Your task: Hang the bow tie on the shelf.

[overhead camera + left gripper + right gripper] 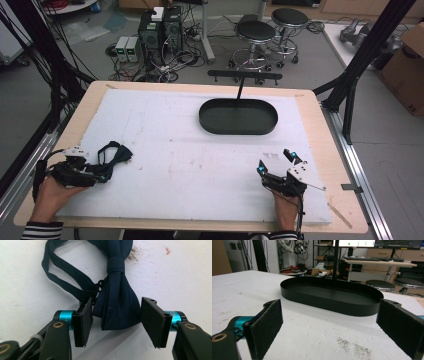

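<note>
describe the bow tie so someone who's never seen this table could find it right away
Start from the white mat that covers the wooden table, and go to its near left corner, where the left gripper lies. The bow tie sits between that gripper's open jaws, one wing toward it. It is the one soft thing there: dark navy cloth with a knot and a looped strap, unlike the rigid black oval tray farther back.

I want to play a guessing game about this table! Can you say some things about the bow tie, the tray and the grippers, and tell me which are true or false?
1. The bow tie lies between the open fingers of the left gripper. True.
2. The bow tie is in the tray. False: it lies on the white mat; the tray is empty.
3. The right gripper is open and holds nothing. True.
4. The tray is round and white. False: it is oval and black.
</note>
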The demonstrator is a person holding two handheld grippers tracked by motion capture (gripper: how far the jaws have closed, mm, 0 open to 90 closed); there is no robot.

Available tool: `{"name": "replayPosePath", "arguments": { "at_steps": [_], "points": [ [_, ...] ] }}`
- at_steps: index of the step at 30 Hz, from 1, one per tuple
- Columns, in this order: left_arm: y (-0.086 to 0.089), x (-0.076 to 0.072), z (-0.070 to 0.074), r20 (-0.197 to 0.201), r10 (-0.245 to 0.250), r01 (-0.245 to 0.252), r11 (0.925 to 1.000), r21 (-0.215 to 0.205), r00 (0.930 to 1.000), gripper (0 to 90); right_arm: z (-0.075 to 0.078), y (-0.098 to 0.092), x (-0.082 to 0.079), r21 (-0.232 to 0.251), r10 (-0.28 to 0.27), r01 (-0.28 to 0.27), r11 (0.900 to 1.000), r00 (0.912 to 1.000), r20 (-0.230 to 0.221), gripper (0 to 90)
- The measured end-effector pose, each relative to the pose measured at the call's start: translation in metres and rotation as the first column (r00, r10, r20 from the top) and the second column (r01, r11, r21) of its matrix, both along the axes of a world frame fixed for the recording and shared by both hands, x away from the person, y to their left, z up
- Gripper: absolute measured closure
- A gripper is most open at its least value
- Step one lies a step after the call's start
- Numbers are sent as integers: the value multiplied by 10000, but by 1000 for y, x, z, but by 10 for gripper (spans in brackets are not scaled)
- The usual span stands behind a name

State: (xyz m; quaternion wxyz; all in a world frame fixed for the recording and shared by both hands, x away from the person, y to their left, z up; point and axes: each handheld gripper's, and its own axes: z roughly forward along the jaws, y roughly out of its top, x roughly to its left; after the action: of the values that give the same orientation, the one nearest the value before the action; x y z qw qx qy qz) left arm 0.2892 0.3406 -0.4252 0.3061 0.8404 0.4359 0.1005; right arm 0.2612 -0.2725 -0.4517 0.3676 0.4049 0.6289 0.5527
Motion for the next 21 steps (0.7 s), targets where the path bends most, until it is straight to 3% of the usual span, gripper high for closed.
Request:
{"name": "replayPosePath", "arguments": {
  "at_steps": [8,13,21],
  "points": [
    [0,2,4,-216,-68,70,9999,114,9997,532,0,-1,1,-64,-4,4,10000,10000,65,59],
    [-2,3,5,-274,-72,83,9991,417,9996,589,0,0,0,-5,7,-7,10000,10000,-16,60],
    [-3,2,5,-157,-105,111,9992,396,9998,789,0,0,0,-38,-5,5,10000,10000,29,59]
  ]
}}
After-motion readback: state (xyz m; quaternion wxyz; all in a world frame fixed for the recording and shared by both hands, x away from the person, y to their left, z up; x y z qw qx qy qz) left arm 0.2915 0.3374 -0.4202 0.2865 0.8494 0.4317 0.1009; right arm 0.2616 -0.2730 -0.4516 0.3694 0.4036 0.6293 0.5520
